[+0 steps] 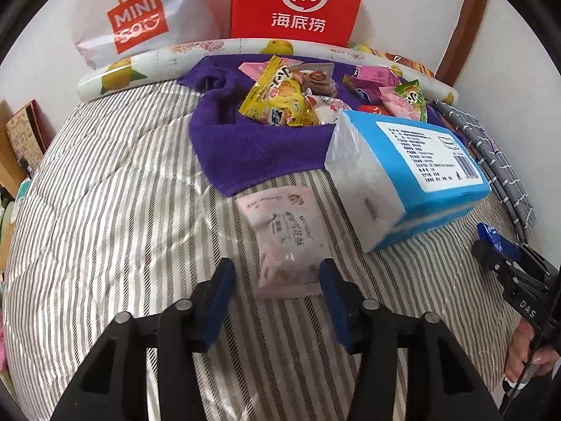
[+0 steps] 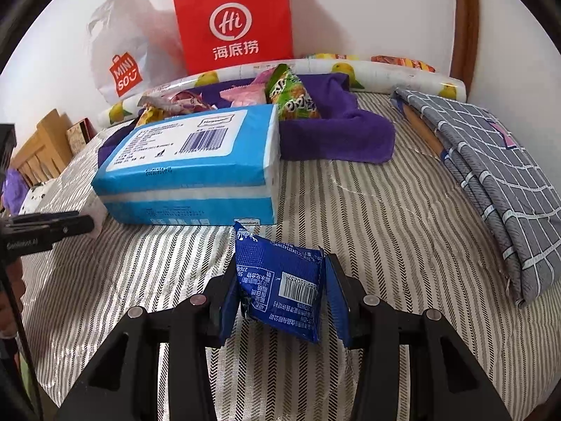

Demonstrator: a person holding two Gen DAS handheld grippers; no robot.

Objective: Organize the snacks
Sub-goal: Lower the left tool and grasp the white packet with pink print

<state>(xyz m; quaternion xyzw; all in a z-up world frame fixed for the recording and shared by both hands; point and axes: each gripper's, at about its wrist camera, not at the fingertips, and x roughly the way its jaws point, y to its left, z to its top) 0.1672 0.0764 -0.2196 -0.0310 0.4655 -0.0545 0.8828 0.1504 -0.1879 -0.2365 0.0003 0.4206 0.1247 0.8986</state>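
Two tools work over the striped bed: the right tool point(image 2: 280, 284) pinches a blue snack packet point(image 2: 280, 287), while the left tool point(image 1: 277, 287) gapes wide around a pink packet point(image 1: 284, 242).

Your left gripper point(image 1: 277, 298): black linkage arms, silver pivot screws, blue pads.
Your right gripper point(image 2: 280, 280): same build.
Your hand point(image 1: 526, 354): bare skin.
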